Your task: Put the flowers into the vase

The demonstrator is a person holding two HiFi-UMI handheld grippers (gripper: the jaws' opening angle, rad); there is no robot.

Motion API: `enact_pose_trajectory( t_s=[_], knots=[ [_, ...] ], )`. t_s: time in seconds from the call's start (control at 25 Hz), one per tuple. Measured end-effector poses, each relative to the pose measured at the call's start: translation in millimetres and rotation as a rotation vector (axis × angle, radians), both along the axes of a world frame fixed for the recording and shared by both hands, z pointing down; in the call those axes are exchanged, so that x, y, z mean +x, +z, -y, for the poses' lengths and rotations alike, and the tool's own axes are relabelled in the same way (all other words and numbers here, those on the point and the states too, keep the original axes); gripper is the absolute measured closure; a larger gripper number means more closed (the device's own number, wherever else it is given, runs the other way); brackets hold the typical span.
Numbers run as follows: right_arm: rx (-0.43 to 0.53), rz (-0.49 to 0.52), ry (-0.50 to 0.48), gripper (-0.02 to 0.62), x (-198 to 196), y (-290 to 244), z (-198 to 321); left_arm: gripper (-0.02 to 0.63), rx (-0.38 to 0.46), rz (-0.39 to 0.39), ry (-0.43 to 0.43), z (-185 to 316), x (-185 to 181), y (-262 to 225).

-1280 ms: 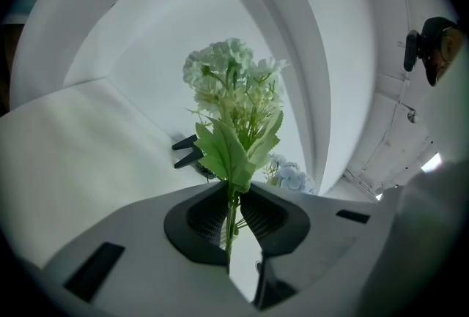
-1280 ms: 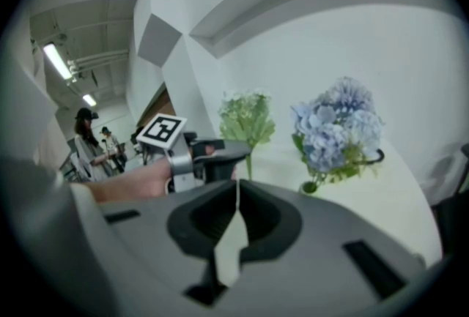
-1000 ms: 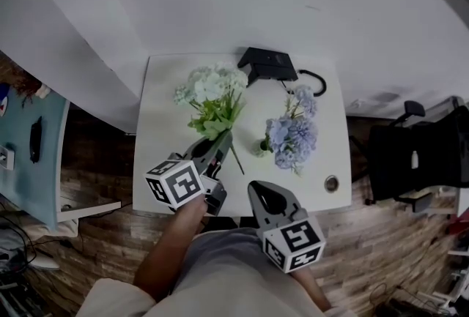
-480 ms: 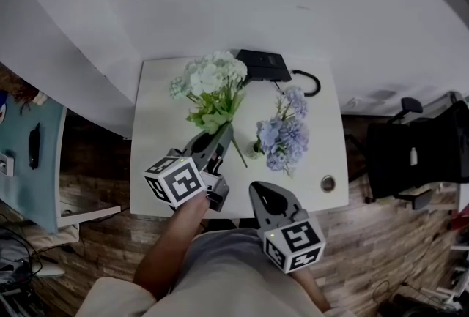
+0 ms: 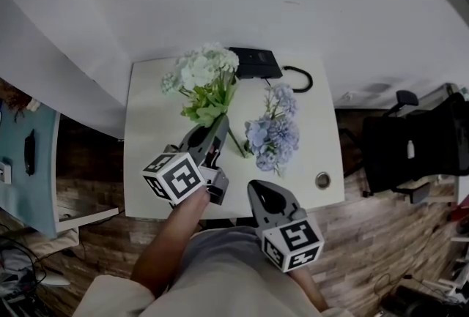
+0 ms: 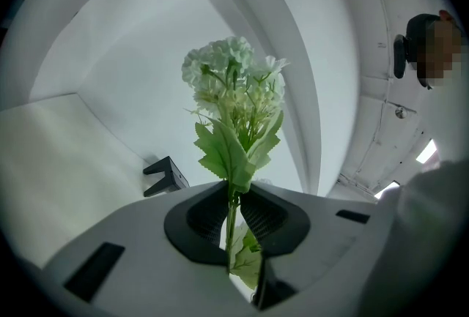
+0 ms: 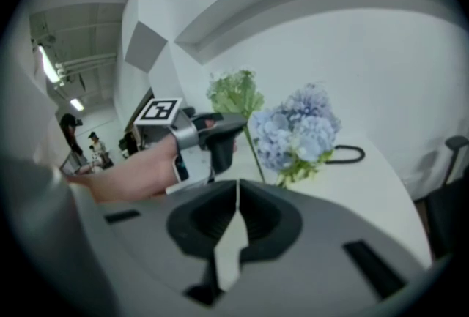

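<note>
The left gripper (image 5: 217, 131) pinches the thin green stem of the white flowers (image 5: 202, 72) between its ribbed dark pads, over the left half of the smooth white table (image 5: 146, 118), with bare tabletop to their left. The fluffy blue flowers (image 5: 270, 134) stand just to their right. The right gripper (image 5: 265, 195), jaws together and empty, hangs at the table's near edge.

We saw a white table (image 5: 150, 125), black box (image 5: 253, 61) and looped cable (image 5: 297, 79) at its far edge, blue flowers (image 5: 271, 134) upright mid-table, small round disc (image 5: 322, 178) near its right corner
</note>
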State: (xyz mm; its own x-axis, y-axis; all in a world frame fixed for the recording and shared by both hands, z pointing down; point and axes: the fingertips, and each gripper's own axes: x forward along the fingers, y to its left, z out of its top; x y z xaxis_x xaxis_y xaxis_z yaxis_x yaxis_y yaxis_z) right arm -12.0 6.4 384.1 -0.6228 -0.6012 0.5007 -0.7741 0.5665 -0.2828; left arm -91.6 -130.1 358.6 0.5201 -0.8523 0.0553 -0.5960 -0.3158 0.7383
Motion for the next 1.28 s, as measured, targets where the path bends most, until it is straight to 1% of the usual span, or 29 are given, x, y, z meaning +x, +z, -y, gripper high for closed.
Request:
enact_pose_trajectory(
  t_s=[0.08,0.36,0.52,0.68,0.8,0.92,1.28],
  knots=[
    [-0.003,-0.002,0.002,0.572,1,1,0,0.535,0.005,0.014,-0.006,2,2,2],
    [-0.016,-0.021,0.014,0.572,10,4,3,0.535,0.0,0.023,-0.02,8,8,16],
    [-0.018,-0.03,0.018,0.572,15,5,4,0.535,0.006,0.019,-0.043,11,9,20],
    [-0.023,-0.046,0.02,0.572,20,5,5,0.535,0.026,0.055,-0.055,14,12,24],
    [-0.022,-0.049,0.026,0.572,23,7,5,0.535,0.041,0.08,-0.057,15,15,29],
    [-0.024,-0.055,0.027,0.572,24,6,5,0.535,0.041,0.084,-0.058,15,16,33],
    [-0.029,-0.07,0.036,0.572,25,6,5,0.535,0.083,0.121,-0.029,12,25,38]
  ],
)
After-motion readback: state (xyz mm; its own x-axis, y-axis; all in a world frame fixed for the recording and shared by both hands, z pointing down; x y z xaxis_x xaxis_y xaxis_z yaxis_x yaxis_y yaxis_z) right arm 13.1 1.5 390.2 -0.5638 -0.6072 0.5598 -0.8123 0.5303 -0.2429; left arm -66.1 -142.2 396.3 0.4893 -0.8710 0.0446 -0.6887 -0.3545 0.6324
